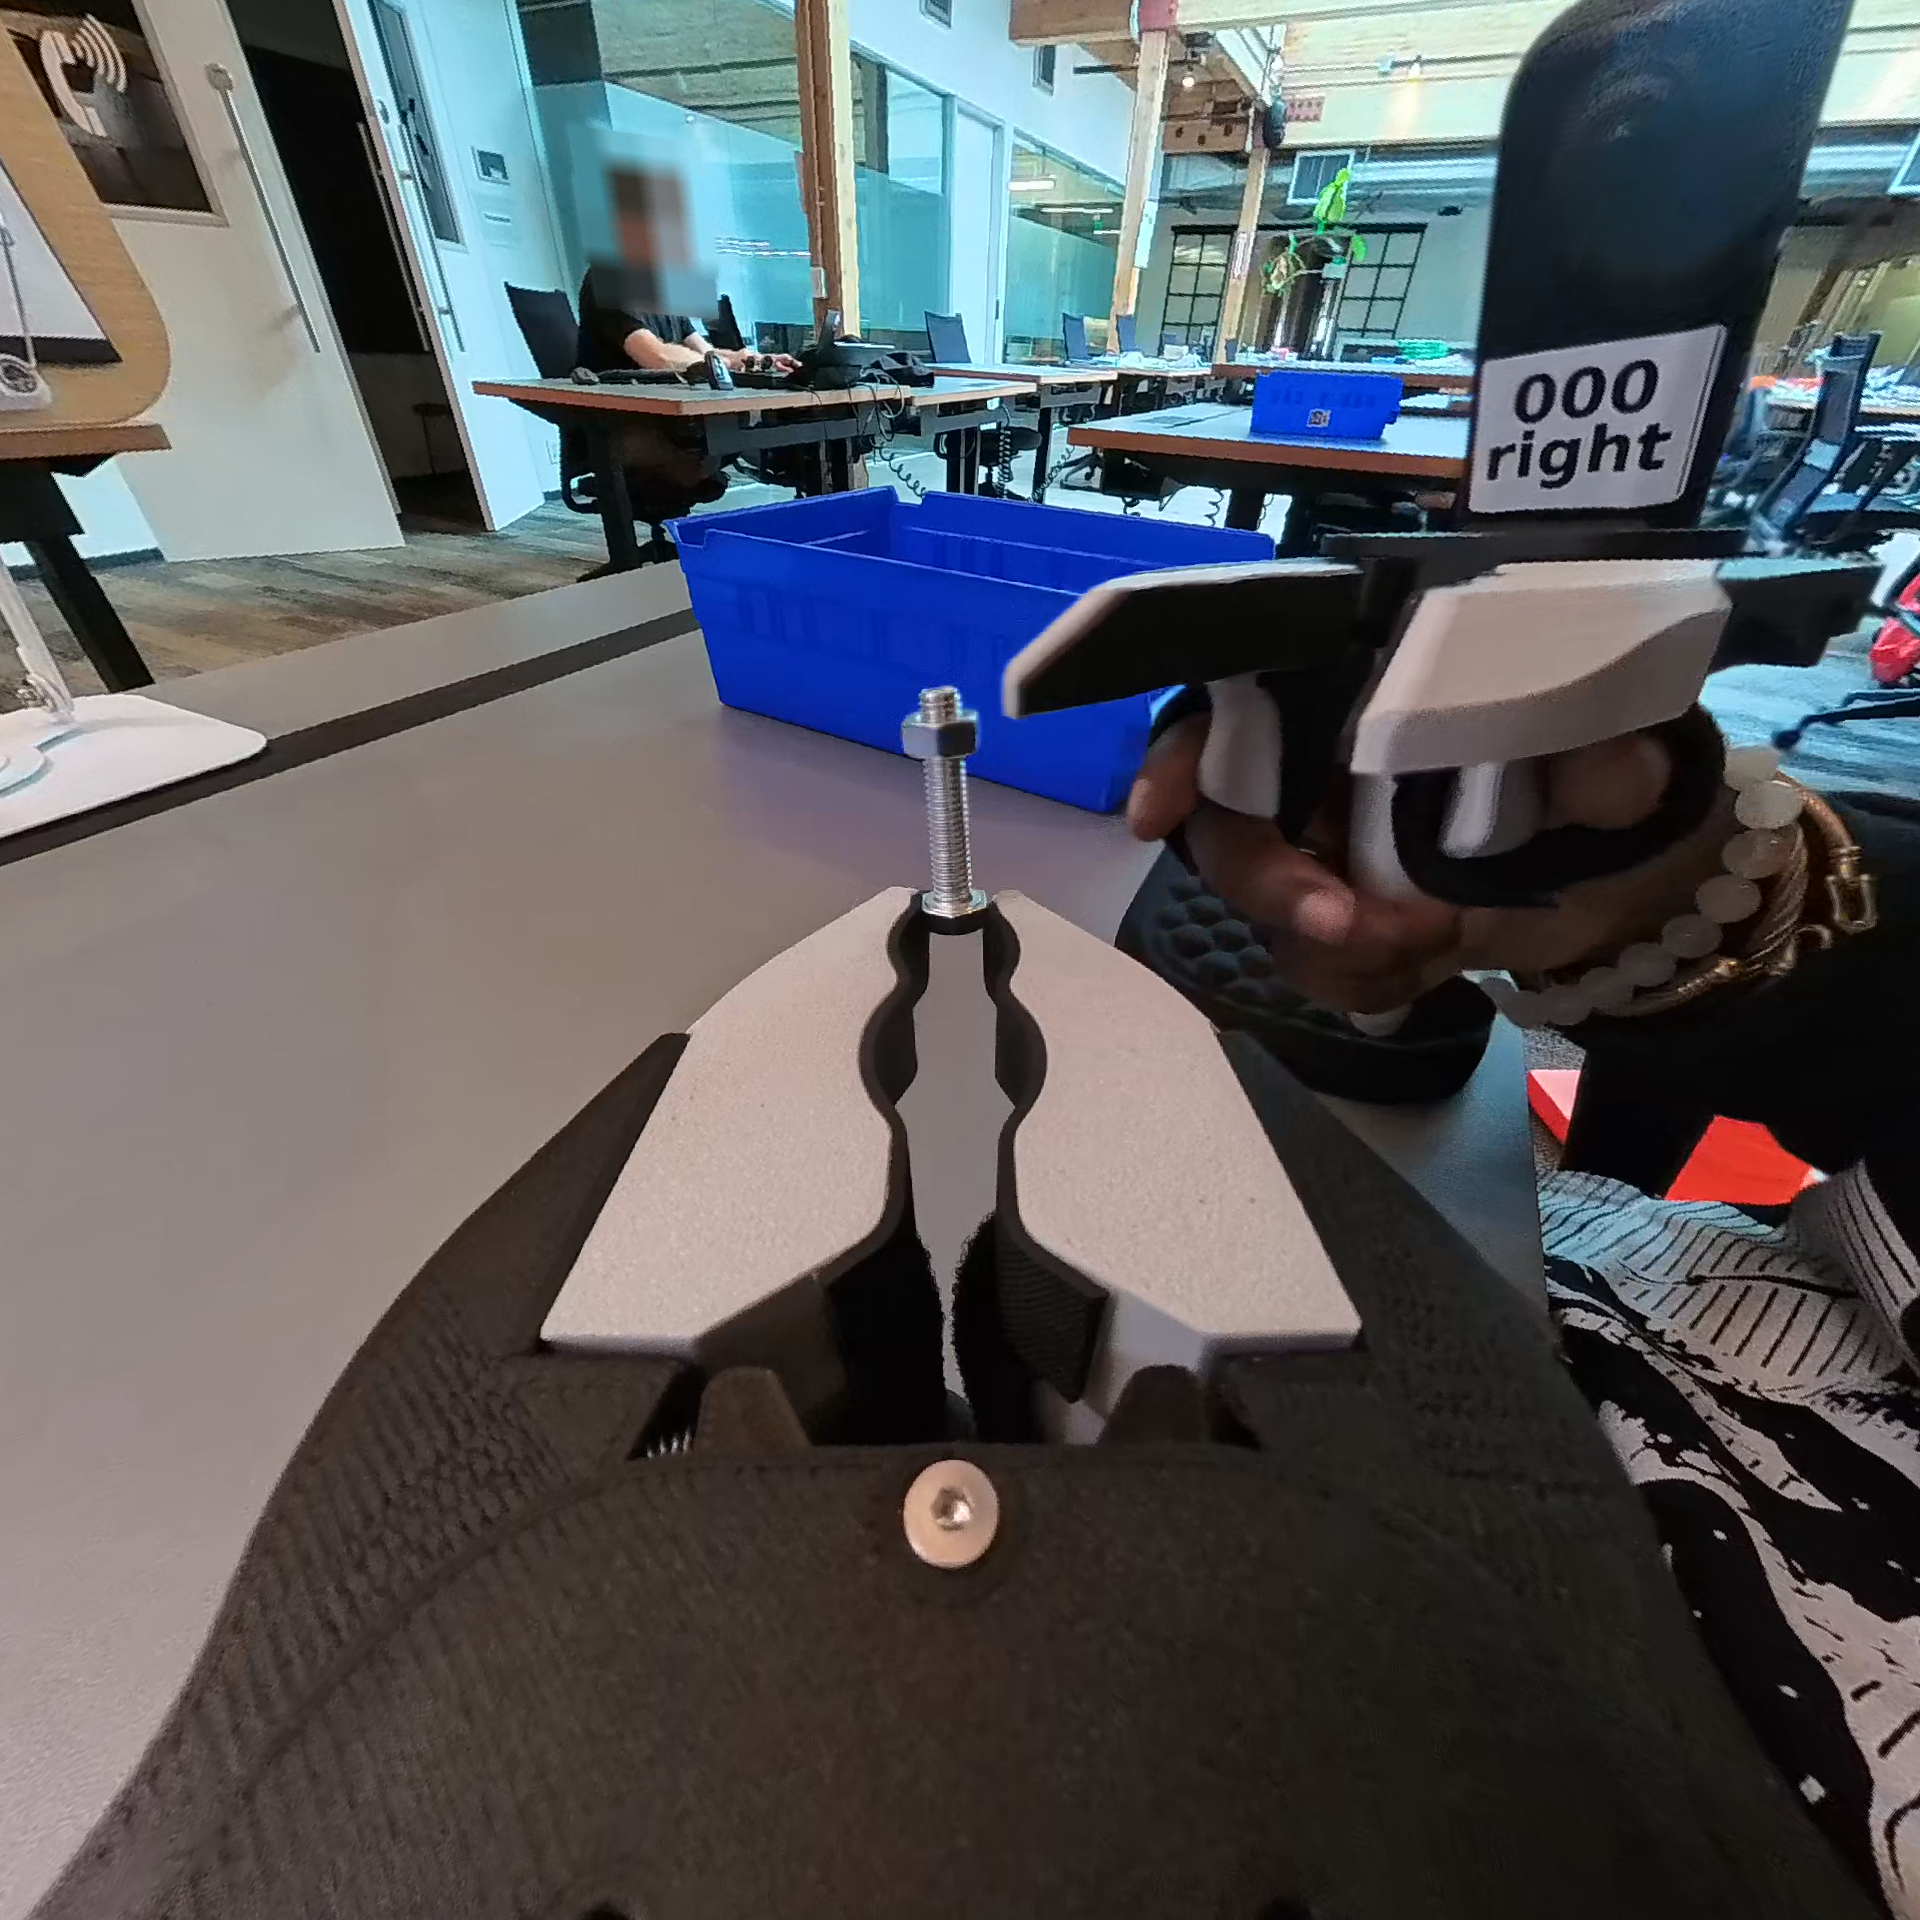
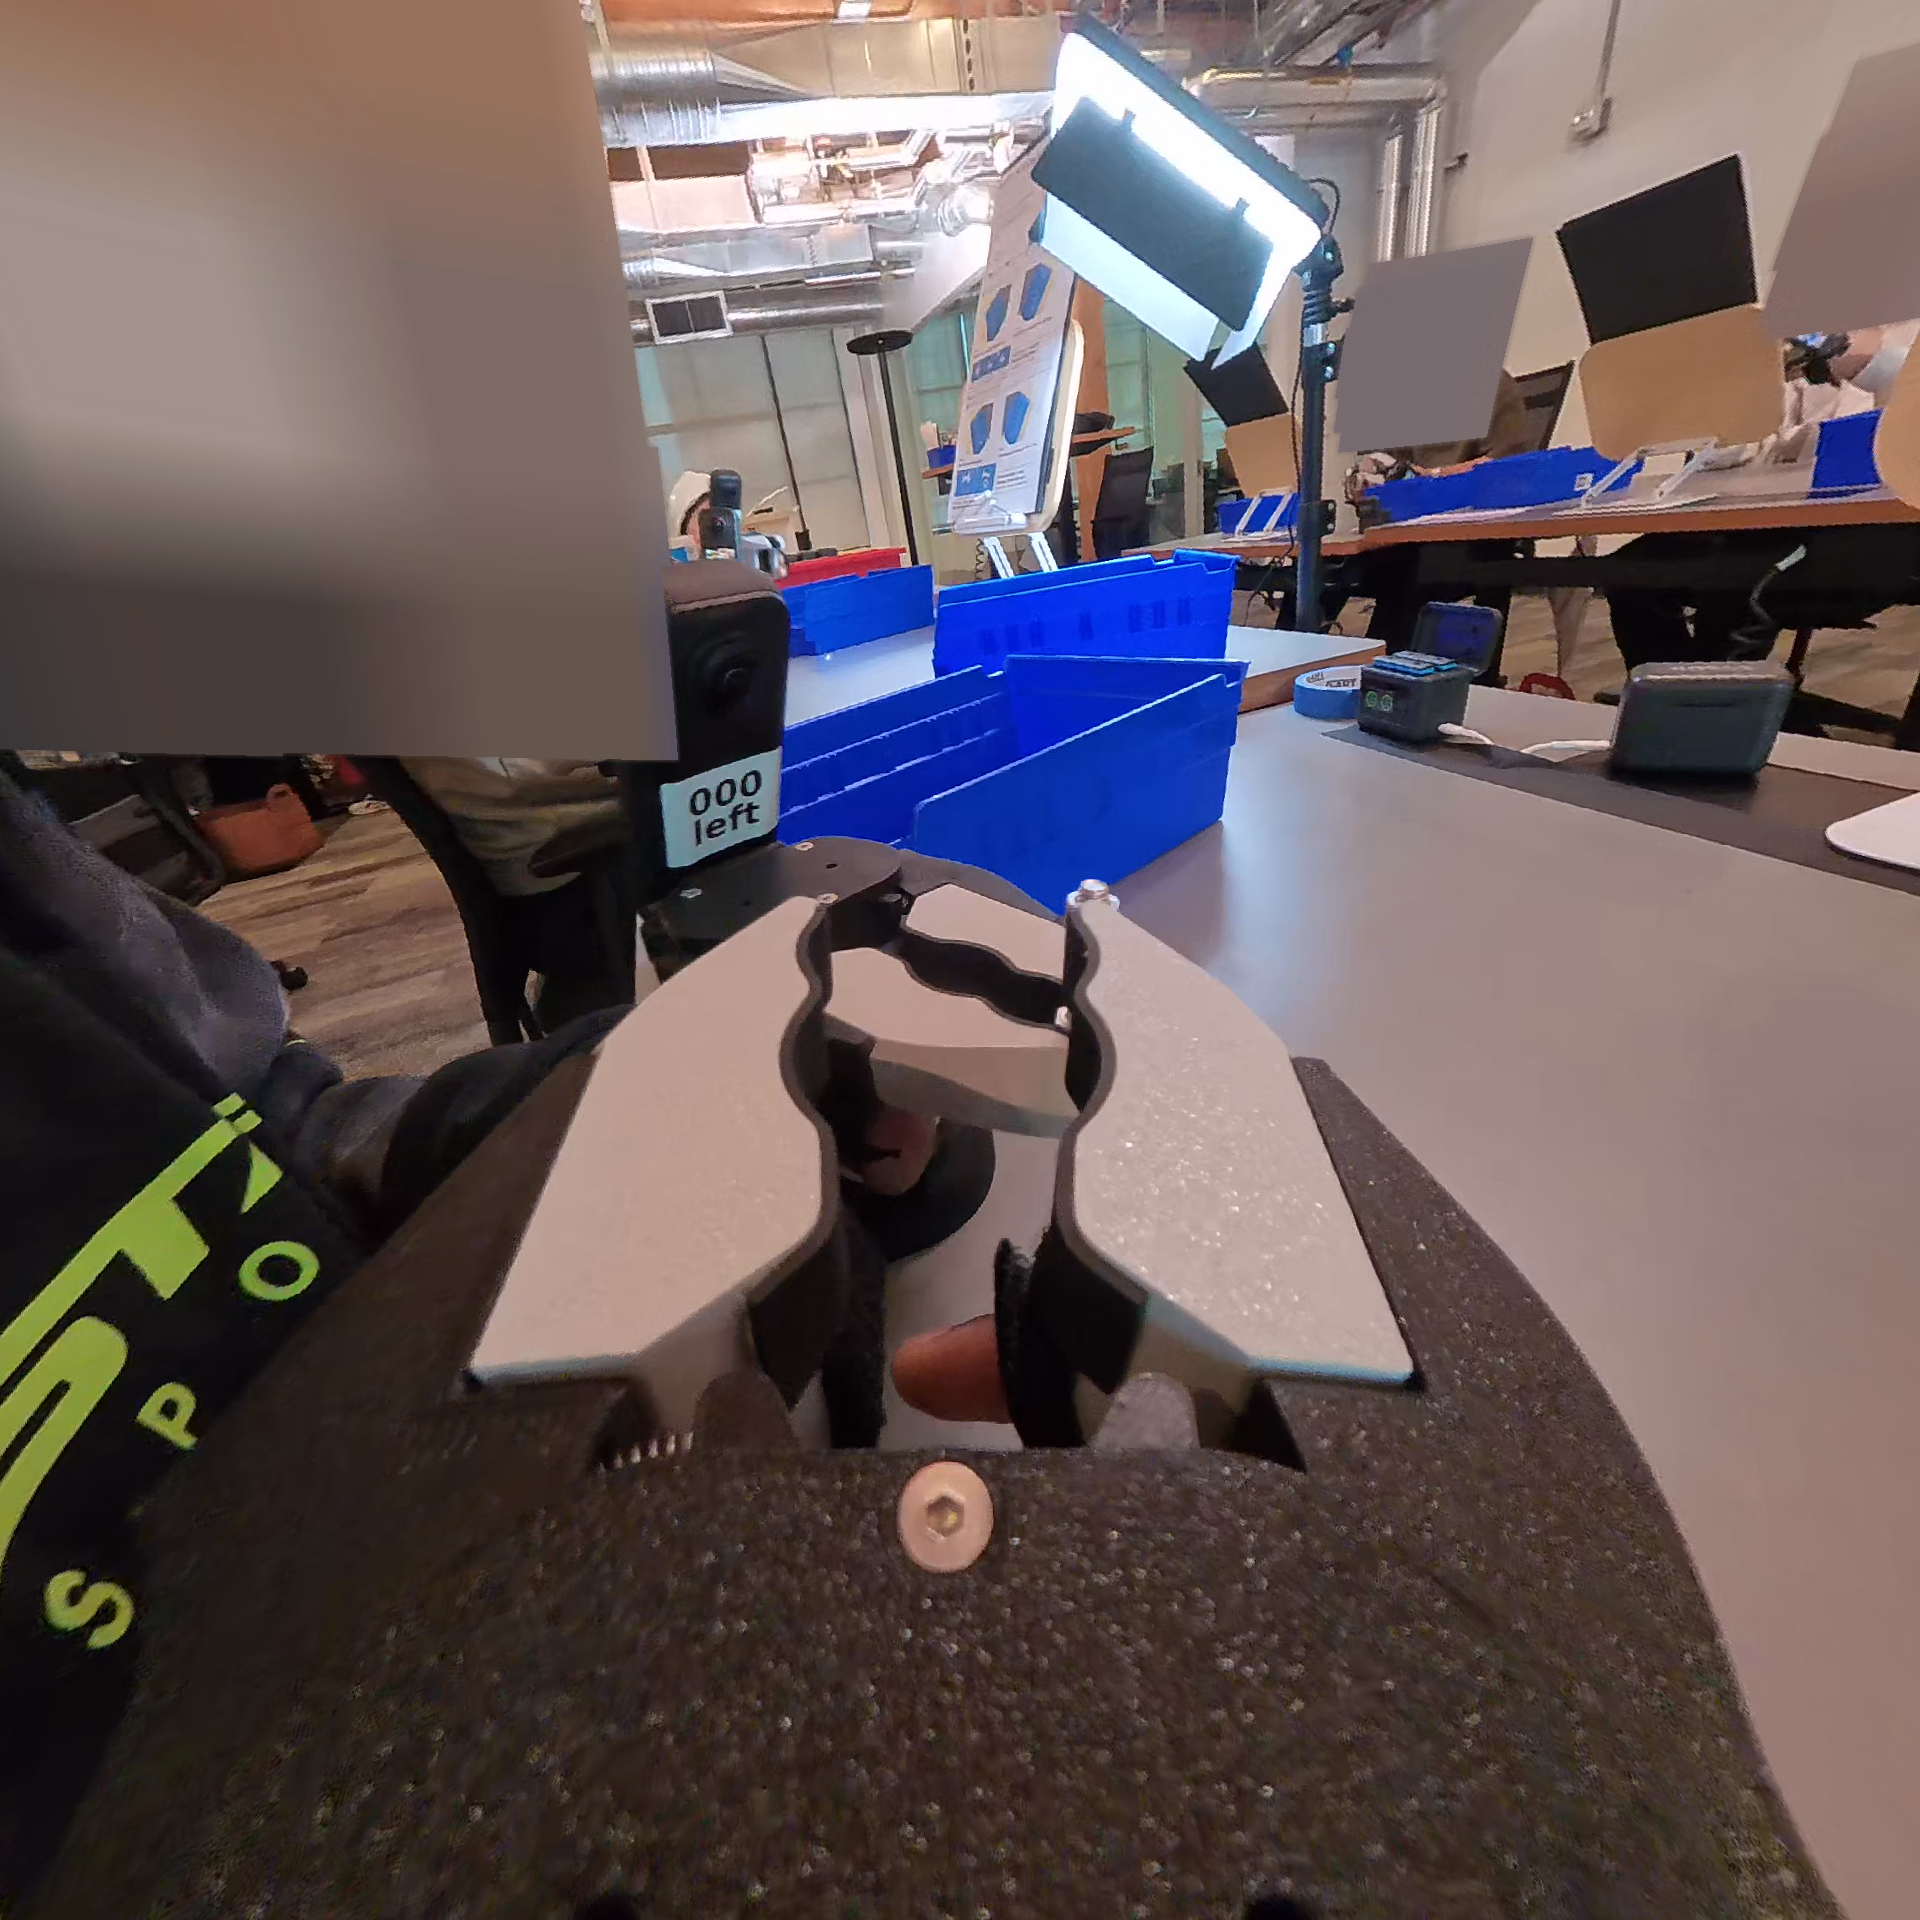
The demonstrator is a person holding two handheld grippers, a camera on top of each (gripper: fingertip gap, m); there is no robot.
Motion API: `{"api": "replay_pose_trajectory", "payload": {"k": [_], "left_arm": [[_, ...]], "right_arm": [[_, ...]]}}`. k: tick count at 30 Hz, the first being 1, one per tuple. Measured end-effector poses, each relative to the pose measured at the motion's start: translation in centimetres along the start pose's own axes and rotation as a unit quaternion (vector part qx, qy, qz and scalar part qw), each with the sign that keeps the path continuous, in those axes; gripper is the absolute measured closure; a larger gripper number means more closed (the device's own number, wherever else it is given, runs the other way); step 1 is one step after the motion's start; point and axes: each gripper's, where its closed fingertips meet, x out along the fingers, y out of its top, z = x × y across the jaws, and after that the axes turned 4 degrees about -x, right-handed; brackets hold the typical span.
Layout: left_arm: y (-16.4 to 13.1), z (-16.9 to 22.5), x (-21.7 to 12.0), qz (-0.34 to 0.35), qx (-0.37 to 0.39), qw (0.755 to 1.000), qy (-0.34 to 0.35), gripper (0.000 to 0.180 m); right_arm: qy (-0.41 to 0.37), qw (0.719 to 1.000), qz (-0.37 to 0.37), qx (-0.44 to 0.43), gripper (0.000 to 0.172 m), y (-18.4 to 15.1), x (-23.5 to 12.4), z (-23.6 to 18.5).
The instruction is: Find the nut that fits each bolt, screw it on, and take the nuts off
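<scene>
Left gripper (image 1: 951, 920): fingertips pinch the hex head of a small silver bolt (image 1: 948, 821), pads pressed on the head's flats, shank standing upright above the tips and clear of the grey table (image 1: 416, 935). Nut (image 1: 940, 736): silver hex, sits near the top of the thread, a few turns of thread showing above it.

Handling, judged: steel, light, rigid, not fragile. Smooth and small, so likely to slip or twist in the pads if turned hard. Best hold for the nut is across two opposite flats; the thread gives no grip.

Right gripper (image 1: 1184, 675): spread, nothing between the fingers, up and to the right of the nut, near it but not touching. In the right wrist view the bolt tip peeks just past the right-hand finger (image 2: 1143, 997), outside the gap.

Room: open table to the left and front of the bolt. Blue bin (image 1: 894, 613) stands behind, well apart. Right hand (image 1: 1351, 894) crowds the right side.
</scene>
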Motion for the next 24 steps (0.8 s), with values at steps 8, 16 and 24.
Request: {"api": "replay_pose_trajectory", "payload": {"k": [8,16,24], "left_arm": [[0.0,0.1,0.0,0.0,0.003,1.0,-0.002,0.171],[-0.1,0.2,0.1,-0.004,0.008,1.0,-0.003,0.17],[0.1,0.0,0.0,0.001,0.002,1.0,0.001,0.17]], "right_arm": [[-0.013,1.0,0.003,0.009,0.112,-0.1,0.9,1.2],[0.021,0.999,-0.024,0.012,0.107,-0.9,3.5,0.5],[0.006,1.0,-0.015,0.01,0.113,-0.7,1.9,0.5]]}}
